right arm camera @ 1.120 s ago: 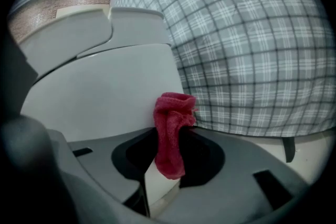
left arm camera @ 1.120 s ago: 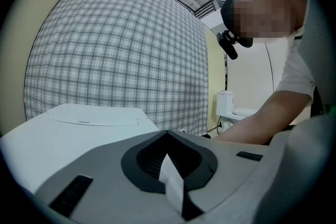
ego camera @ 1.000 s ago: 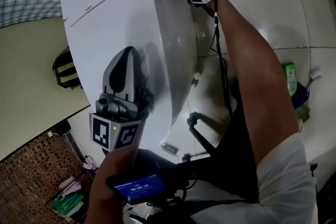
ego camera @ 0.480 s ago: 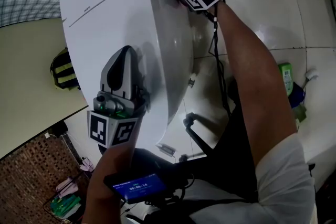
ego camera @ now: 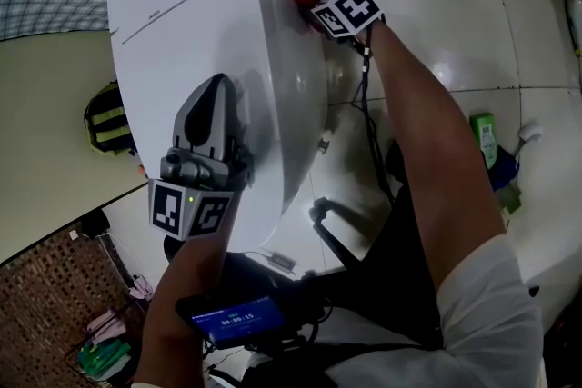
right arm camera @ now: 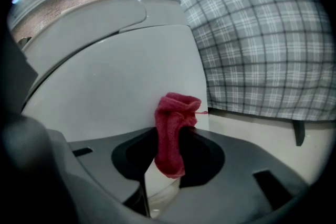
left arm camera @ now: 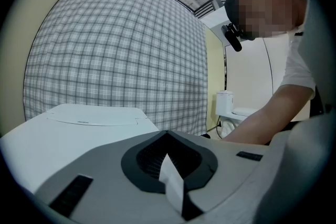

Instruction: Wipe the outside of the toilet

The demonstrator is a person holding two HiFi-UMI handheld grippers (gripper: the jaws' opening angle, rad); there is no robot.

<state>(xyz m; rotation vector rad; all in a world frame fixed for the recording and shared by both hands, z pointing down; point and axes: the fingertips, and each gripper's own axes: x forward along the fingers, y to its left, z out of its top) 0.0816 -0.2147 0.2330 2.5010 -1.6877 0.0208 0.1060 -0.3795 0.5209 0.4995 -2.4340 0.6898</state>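
Since a second ago the right hand-held gripper (right arm camera: 167, 162) has slid the red cloth (right arm camera: 173, 126) a little way along the toilet's flank, back toward the person and slightly lower, while the left hand-held gripper (left arm camera: 170, 181) has kept its place. The right one's jaws are clamped on the red cloth, which sticks out past their tips in a bunched fold. Its far end looks pressed against the smooth white side of the toilet (right arm camera: 115, 76) directly ahead. The left one's jaws are closed on nothing, and it is held level above the toilet's top. Whether it rests on that top I cannot tell.

Beyond the right one's tips and off to its right stands the plaid wall (right arm camera: 262, 34), with the pale floor (ego camera: 436, 14) below it. A green bottle (ego camera: 482, 136) stands on that floor, well behind this hand-held gripper and beside the person's arm.

As a judgement, the wiping is under way but far from complete. The cloth is working the rear part of one flank, and the glossy surface gives no sign of which stretches have been covered. The remainder of this side, the front curve, the top and the opposite flank probably still need passes
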